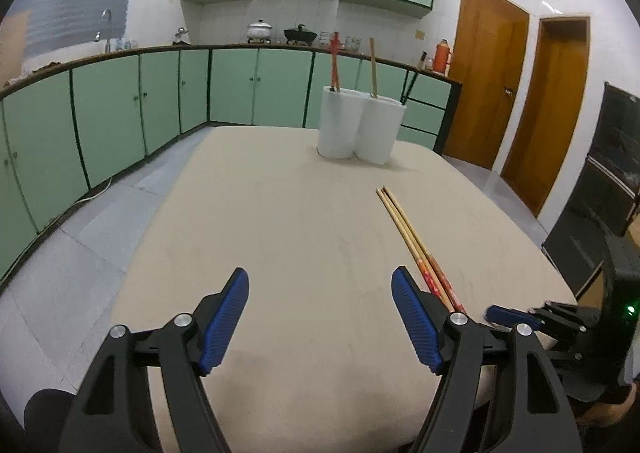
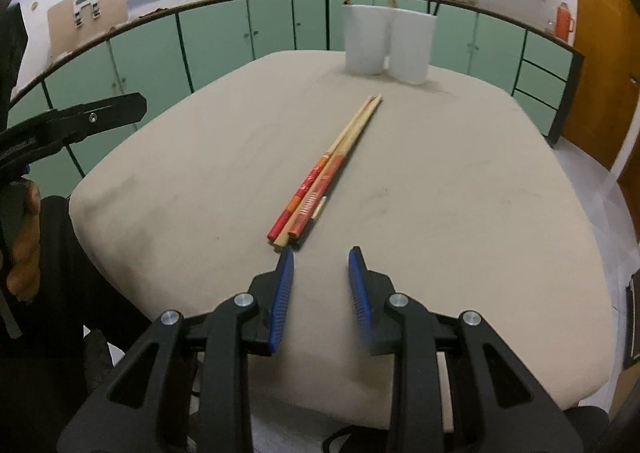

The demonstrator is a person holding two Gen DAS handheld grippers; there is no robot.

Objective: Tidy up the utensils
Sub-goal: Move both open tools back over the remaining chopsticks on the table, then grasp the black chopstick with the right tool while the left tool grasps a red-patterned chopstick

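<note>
A bundle of chopsticks with red and orange handles lies on the beige table; it also shows in the left wrist view. Two white holder cups stand at the table's far end, also in the left wrist view. Red chopsticks stand in the left cup, a wooden one in the right. My right gripper is open and empty, its tips just short of the handle ends. My left gripper is open and empty, left of the bundle. The right gripper shows at lower right.
Green kitchen cabinets and a counter with pots run behind the table. Two wooden doors are on the right. A black appliance stands at the far right. The left gripper's body and a hand show left in the right wrist view.
</note>
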